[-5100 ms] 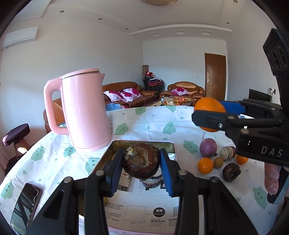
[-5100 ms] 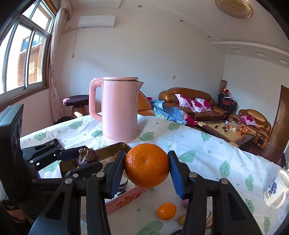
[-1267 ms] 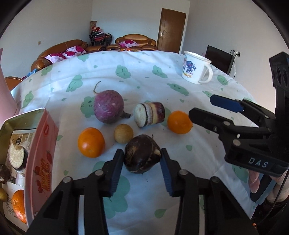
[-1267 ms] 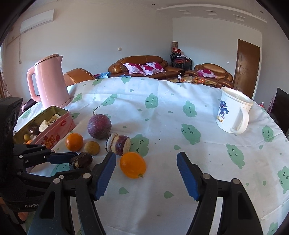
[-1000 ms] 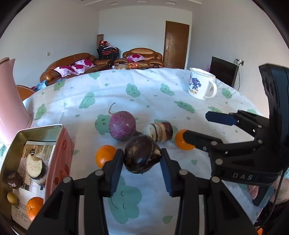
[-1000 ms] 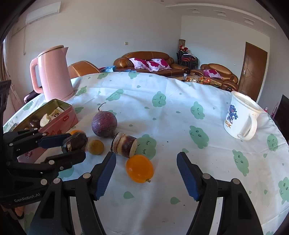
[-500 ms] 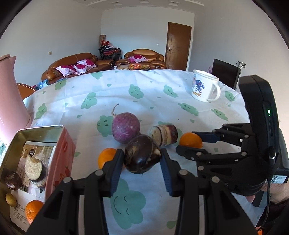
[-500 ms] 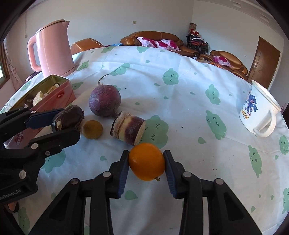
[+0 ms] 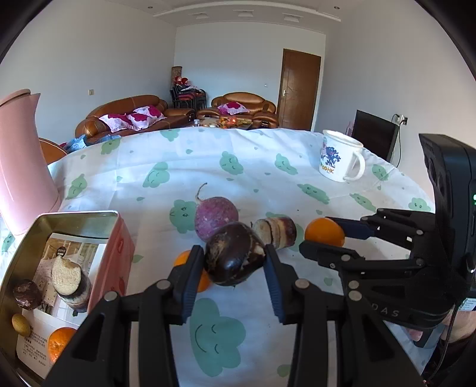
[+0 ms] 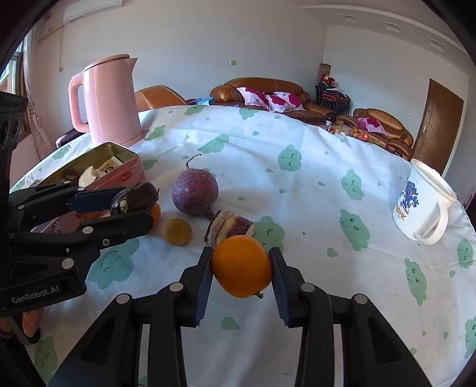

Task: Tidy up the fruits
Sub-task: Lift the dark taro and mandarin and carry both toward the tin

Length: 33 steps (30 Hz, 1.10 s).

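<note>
The left gripper (image 9: 235,262) clamps a dark brown fruit (image 9: 233,257) between its pads; beyond it lie a purple root (image 9: 215,217) and a cut stub (image 9: 276,232), left of it an open pink tin (image 9: 119,247), right of it the right gripper (image 9: 322,238) pinching an orange (image 9: 322,232)

This was a home living room. Brown leather sofas (image 9: 125,114) with floral pillows (image 10: 275,99) lined the far wall beside a wooden door (image 9: 300,89). A table under a cloud-print tablecloth (image 9: 238,166) carried a pink electric kettle (image 10: 110,98) and a white enamel mug (image 10: 419,202); an air conditioner (image 10: 92,7) hung high.
</note>
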Tool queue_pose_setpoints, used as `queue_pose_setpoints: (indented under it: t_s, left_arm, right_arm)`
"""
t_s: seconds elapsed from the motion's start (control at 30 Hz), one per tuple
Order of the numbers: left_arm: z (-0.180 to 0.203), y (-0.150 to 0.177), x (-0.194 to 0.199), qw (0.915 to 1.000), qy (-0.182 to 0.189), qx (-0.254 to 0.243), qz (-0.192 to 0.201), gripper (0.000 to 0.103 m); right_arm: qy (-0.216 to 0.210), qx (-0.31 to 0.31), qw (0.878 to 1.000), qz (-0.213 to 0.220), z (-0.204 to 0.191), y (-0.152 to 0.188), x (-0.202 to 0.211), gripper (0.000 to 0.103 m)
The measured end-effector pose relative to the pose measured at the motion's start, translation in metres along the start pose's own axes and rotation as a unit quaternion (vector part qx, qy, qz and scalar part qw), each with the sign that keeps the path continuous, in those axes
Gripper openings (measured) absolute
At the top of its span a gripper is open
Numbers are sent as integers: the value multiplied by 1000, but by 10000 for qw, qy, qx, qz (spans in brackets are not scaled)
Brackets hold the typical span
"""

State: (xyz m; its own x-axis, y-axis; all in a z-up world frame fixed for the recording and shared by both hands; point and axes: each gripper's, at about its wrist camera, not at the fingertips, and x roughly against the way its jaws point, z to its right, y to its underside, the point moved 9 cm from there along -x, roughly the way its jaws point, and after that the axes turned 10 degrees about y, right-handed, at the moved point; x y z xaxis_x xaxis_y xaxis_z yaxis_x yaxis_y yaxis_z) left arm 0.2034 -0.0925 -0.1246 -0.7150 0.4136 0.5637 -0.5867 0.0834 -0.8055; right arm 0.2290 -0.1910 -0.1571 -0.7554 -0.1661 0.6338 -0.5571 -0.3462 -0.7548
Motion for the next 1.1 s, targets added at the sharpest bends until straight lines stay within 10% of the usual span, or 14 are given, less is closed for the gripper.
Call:
queue_pose_setpoints:
  t_s: [1.1]
  left_arm:
    - [6, -10, 26, 9968, -346, -299, 649, 42]
  right_arm:
    - [-96, -56, 9940, 1088, 2, -14, 40, 39]
